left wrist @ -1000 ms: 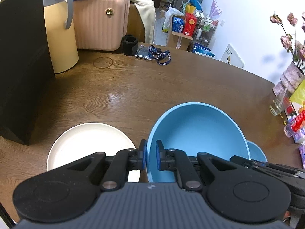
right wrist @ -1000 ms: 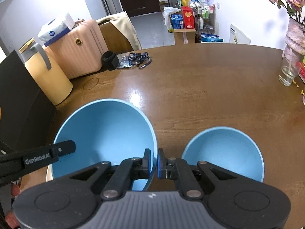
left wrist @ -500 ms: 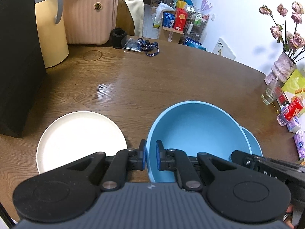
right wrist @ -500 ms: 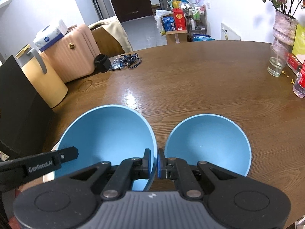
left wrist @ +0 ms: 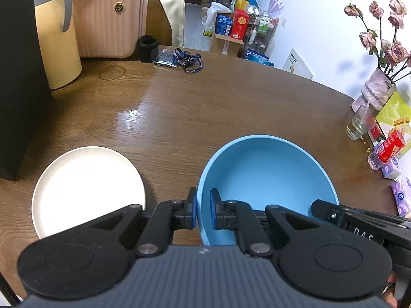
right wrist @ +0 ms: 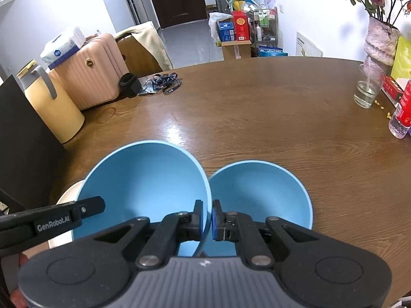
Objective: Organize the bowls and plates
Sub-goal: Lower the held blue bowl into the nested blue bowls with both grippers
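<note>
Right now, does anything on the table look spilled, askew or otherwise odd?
Mostly tidy. Small yellow bits lie scattered on the table beside the glass, like spilled crumbs. A faint ring mark stains the wood near the yellow jug. The large blue bowl looks intact.

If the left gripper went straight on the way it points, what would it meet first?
Beyond the large blue bowl clamped in the left gripper, probably bare wooden table; depth is unclear.

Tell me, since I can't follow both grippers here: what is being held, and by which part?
Both hold the large blue bowl by its rim: the left gripper on one side, the right gripper on the opposite side.
</note>
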The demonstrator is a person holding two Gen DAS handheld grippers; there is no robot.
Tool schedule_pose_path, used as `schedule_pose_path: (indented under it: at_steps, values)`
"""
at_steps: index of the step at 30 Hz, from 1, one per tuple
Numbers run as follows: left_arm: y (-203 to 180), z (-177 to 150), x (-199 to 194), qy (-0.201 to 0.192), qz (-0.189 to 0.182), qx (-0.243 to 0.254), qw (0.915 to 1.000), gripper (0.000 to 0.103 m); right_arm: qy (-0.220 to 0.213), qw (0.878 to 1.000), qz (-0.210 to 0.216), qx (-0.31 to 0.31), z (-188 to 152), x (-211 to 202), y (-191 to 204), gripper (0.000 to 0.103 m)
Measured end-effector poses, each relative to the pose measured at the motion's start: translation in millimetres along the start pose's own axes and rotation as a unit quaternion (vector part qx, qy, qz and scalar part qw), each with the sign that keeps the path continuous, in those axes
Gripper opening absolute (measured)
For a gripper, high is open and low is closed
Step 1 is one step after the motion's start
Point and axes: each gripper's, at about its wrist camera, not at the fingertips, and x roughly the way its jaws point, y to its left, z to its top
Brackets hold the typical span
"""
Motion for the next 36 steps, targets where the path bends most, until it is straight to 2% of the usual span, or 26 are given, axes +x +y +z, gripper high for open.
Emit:
schedule_pose_path:
  at_steps: [36]
  values:
    - [-77.5, -8.2, 34.5, 0.024, -0.022, 0.055, 0.9980, 0.010, -0.001, 0.999, -0.028, 0.032, 1.3, 2.9, -80.8, 0.007]
